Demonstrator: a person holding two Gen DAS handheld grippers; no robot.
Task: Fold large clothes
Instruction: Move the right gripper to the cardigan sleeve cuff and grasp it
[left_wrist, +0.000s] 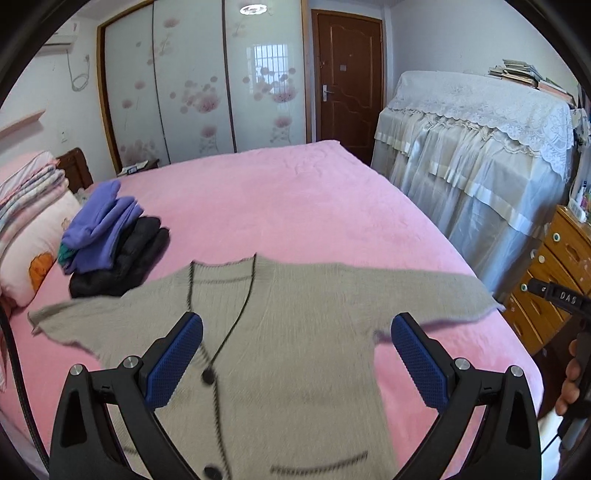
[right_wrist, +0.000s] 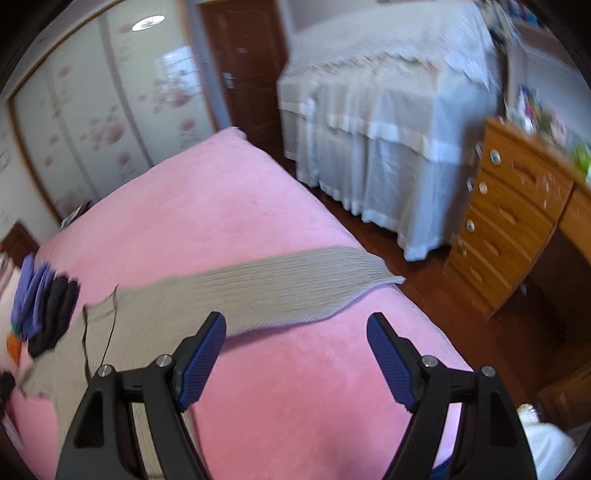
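Observation:
A grey knit cardigan (left_wrist: 295, 332) with dark trim and dark buttons lies flat, front up, on the pink bed (left_wrist: 280, 199), both sleeves spread sideways. My left gripper (left_wrist: 295, 326) is open and empty, hovering above the cardigan's chest. My right gripper (right_wrist: 295, 328) is open and empty above bare pink sheet, just near the right sleeve (right_wrist: 280, 284), whose cuff reaches the bed's right edge. The cardigan body (right_wrist: 122, 332) lies to its left. The right gripper's body also shows at the right edge of the left wrist view (left_wrist: 569, 299).
A stack of folded purple and black clothes (left_wrist: 110, 247) sits on the bed's left side next to pillows (left_wrist: 29, 240). A lace-covered piece of furniture (left_wrist: 480, 166) and a wooden drawer chest (right_wrist: 517, 206) stand right of the bed. A wardrobe and a door are behind.

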